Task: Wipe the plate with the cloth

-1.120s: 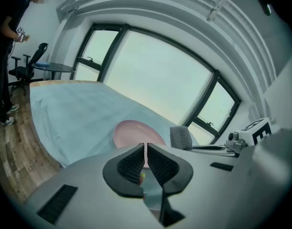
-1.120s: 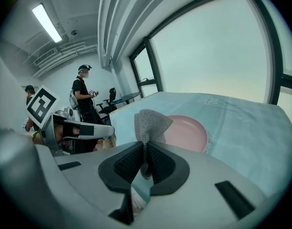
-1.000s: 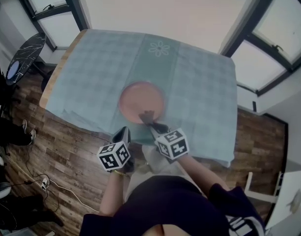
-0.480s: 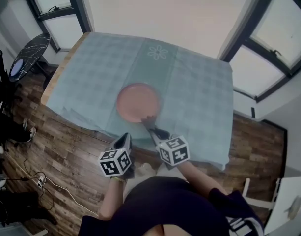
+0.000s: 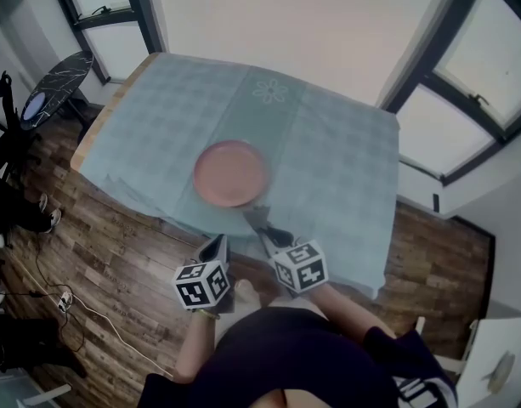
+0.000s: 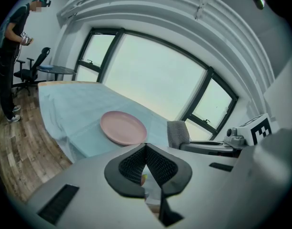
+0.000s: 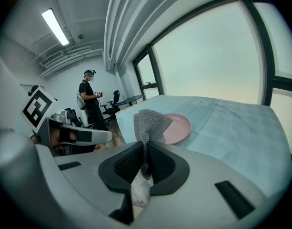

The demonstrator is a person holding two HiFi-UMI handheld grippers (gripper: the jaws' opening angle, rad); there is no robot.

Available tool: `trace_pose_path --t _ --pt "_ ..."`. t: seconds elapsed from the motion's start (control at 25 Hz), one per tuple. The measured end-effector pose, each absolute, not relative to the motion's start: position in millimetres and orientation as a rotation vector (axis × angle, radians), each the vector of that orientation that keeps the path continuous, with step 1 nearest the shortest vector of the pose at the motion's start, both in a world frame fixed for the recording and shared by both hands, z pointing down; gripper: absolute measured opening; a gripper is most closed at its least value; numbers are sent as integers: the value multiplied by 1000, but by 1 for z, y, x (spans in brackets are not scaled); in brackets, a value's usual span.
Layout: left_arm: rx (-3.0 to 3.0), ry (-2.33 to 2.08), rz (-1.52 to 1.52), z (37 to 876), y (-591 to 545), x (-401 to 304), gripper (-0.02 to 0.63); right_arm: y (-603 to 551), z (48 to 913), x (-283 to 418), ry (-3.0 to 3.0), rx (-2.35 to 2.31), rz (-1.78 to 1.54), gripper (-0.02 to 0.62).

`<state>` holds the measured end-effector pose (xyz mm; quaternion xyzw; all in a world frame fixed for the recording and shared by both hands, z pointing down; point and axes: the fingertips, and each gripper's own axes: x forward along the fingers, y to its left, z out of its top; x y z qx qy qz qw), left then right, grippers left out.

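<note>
Gripping the grey cloth (image 7: pixel 149 122) tight between its pads, the right claw (image 7: pixel 146 151) sits at lower centre of the head view, over the near edge of the table (image 5: pixel 83 147). The cloth stands up from the jaws in a bunched fold. Just left of it in that view, the left claw (image 6: pixel 146 149) has its jaws pressed together, with nothing between them. Both claws are held off the table, side by side and apart from each other.

Past the cloth, a pale teal checked tablecloth (image 5: pixel 336 168) covers the table and hangs over its near edge above the wood floor (image 5: pixel 116 236). The pink plate (image 5: pixel 230 172) lies flat on it, just left of the frame's centre, a little beyond the cloth with a strip of tablecloth showing between them. Nothing lies on the plate. Further up the frame, a flower (image 5: pixel 271 92) is printed on the tablecloth near the far edge. In the right gripper view, a person (image 7: pixel 91 101) stands at centre left, beyond the table.
</note>
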<state>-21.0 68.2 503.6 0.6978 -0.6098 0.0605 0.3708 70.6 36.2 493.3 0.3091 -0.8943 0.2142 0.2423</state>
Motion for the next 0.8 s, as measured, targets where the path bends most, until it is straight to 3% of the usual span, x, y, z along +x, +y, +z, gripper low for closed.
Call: trace_pose_path --t 0.8 --pt "1811 -1561 175 499 74 -17 14 49 483 72 -2471 879 545 32"
